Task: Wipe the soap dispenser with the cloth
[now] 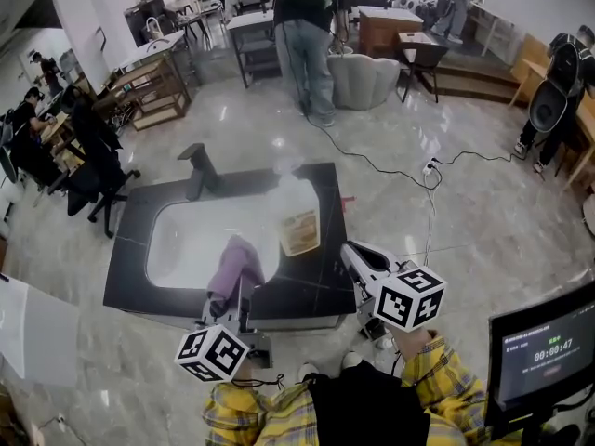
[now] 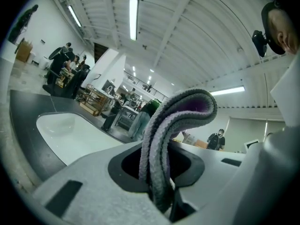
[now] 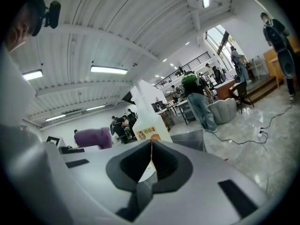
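Left gripper [image 2: 159, 175] is clamped on the purple cloth [image 2: 183, 107], while the right gripper [image 3: 150, 156] has its jaws pinched together on nothing. The soap dispenser [image 1: 297, 214] stands on the counter [image 1: 316, 286] by the sink's [image 1: 186, 240] right edge. Probably smartest to open the right one, steady the bottle, then drag the cloth down its sides.

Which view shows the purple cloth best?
The left gripper view: the cloth fills the centre, folded and clamped in the left gripper. The head view shows only a small purple bundle; the right gripper view, a distant purple patch.
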`<action>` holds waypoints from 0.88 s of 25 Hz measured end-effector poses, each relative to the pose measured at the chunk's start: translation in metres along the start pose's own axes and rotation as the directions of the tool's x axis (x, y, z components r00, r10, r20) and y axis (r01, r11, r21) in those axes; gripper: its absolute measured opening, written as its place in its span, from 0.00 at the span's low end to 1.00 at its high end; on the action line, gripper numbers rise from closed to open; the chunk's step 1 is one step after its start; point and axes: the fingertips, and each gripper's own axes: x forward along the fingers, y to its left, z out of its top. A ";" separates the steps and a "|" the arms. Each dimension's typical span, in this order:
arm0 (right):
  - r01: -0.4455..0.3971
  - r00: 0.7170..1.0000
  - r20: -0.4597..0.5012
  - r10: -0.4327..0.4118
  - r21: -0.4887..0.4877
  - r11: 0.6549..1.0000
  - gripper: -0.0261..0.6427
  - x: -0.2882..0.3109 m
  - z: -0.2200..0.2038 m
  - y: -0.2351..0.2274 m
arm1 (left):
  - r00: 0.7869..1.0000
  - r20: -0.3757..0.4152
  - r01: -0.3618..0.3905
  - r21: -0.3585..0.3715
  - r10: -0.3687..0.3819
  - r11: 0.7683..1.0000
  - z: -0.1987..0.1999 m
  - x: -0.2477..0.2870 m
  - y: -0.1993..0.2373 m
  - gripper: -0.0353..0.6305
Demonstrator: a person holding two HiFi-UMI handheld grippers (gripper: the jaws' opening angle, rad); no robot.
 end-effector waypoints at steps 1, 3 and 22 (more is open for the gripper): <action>0.003 1.000 0.001 -0.003 0.000 1.000 0.05 0.000 -0.001 0.000 | 1.000 0.000 -0.001 -0.003 0.001 1.000 -0.001 0.000 0.001 0.16; 0.008 1.000 0.001 -0.008 0.002 1.000 0.05 -0.001 -0.002 0.000 | 1.000 0.000 -0.002 -0.008 0.002 1.000 -0.002 -0.001 0.002 0.16; 0.035 0.999 0.001 -0.035 -0.023 0.999 0.05 -0.005 -0.005 -0.003 | 1.000 -0.005 -0.023 -0.024 0.023 0.999 -0.011 -0.004 0.001 0.16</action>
